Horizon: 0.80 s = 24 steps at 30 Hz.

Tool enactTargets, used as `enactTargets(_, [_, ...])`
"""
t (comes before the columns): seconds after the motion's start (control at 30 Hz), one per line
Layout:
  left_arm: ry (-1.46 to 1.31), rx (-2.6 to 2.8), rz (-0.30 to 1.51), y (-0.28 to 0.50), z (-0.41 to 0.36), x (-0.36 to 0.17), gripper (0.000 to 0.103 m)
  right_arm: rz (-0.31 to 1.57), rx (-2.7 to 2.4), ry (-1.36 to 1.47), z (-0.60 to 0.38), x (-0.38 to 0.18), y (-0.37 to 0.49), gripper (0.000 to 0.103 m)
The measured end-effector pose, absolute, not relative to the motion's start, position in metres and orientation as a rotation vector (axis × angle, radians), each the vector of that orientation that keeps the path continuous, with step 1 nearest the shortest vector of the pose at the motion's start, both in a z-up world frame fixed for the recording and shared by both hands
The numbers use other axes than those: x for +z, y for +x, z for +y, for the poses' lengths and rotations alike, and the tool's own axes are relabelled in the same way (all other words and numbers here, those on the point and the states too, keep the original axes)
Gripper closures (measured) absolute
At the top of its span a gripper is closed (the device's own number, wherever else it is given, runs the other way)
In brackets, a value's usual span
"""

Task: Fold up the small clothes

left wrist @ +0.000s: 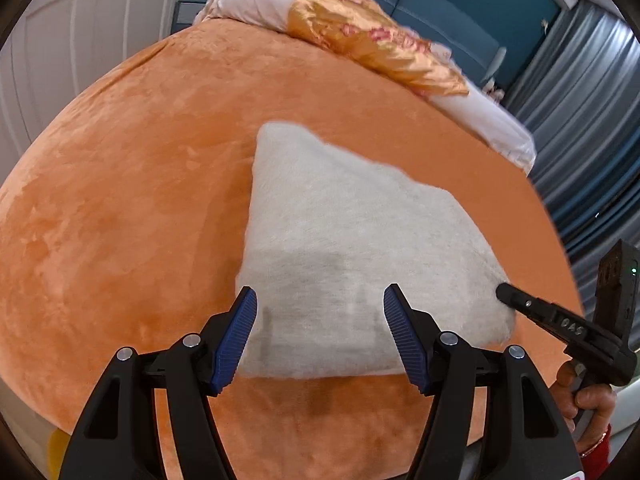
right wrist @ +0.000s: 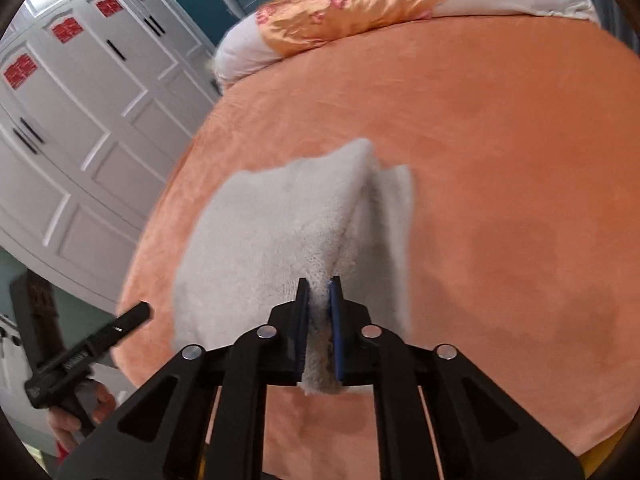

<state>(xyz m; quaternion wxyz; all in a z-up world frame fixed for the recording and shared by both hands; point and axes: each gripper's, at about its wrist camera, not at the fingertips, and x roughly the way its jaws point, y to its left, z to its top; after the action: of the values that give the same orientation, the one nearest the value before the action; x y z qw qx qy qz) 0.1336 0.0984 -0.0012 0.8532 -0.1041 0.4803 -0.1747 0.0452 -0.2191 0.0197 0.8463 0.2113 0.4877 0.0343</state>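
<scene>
A small white fluffy cloth [left wrist: 340,248] is held up over the orange bed cover [left wrist: 140,200]. My right gripper [right wrist: 319,300] is shut on the cloth's near edge [right wrist: 280,240] and lifts it, so a fold hangs down from the jaws. In the left wrist view the right gripper [left wrist: 506,294] pinches the cloth's right corner. My left gripper [left wrist: 320,312] is open, with its blue pads either side of the cloth's lower edge and nothing held. In the right wrist view the left gripper [right wrist: 136,314] shows at the lower left, apart from the cloth.
A rolled white and orange flowered quilt [left wrist: 360,40] lies along the head of the bed, also in the right wrist view [right wrist: 360,4]. White wardrobe doors [right wrist: 80,120] stand beside the bed. Grey curtains [left wrist: 592,120] hang on the other side.
</scene>
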Motion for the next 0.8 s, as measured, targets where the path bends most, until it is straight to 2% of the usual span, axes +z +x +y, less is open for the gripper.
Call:
enactTargets(0.07, [-0.189, -0.340, 1.076, 0.142, 0.089, -0.023, 0.040, 1.150, 0.060, 0.435, -0.217, -0.019, 0.052, 0.097])
enactTargets(0.17, [-0.184, -0.285, 1.140, 0.147, 0.087, -0.047, 0.040, 1.121, 0.068, 0.476, -0.218, -0.009, 0.049, 0.095])
enactTargets(0.27, [-0.223, -0.297, 1.125, 0.147, 0.096, -0.047, 0.039, 1.072, 0.054, 0.480, -0.222, 0.013, 0.049, 0.081])
enactTargets(0.3, [-0.243, -0.303, 1.127, 0.148, 0.099, -0.048, 0.038, 1.062, 0.040, 0.466, -0.224, 0.016, 0.048, 0.067])
enactTargets(0.37, [-0.332, -0.318, 1.141, 0.153, 0.111, -0.053, 0.033, 1.060, 0.014, 0.477, -0.230, 0.010, 0.052, 0.049])
enactTargets(0.47, [-0.452, -0.355, 1.162, 0.162, 0.123, -0.064, 0.030, 1.132, 0.044, 0.579, -0.238, -0.020, 0.067, 0.047])
enactTargets(0.5, [-0.485, -0.366, 1.185, 0.166, 0.125, -0.073, 0.030, 1.147, 0.058, 0.603, -0.236, -0.028, 0.073, 0.047])
enactTargets(0.53, [-0.500, -0.377, 1.191, 0.166, 0.124, -0.075, 0.030, 1.159, 0.087, 0.624, -0.233, -0.036, 0.077, 0.052])
enactTargets(0.6, [-0.511, -0.391, 1.187, 0.165, 0.121, -0.073, 0.036, 1.155, 0.105, 0.579, -0.226, -0.032, 0.082, 0.074])
enactTargets(0.7, [-0.454, -0.426, 1.140, 0.158, 0.109, -0.050, 0.046, 1.060, 0.135, 0.514, -0.231, 0.009, 0.080, 0.081])
enactTargets(0.8, [-0.420, -0.486, 1.128, 0.147, 0.094, -0.040, 0.051, 1.009, 0.120, 0.452, -0.241, 0.035, 0.065, 0.081])
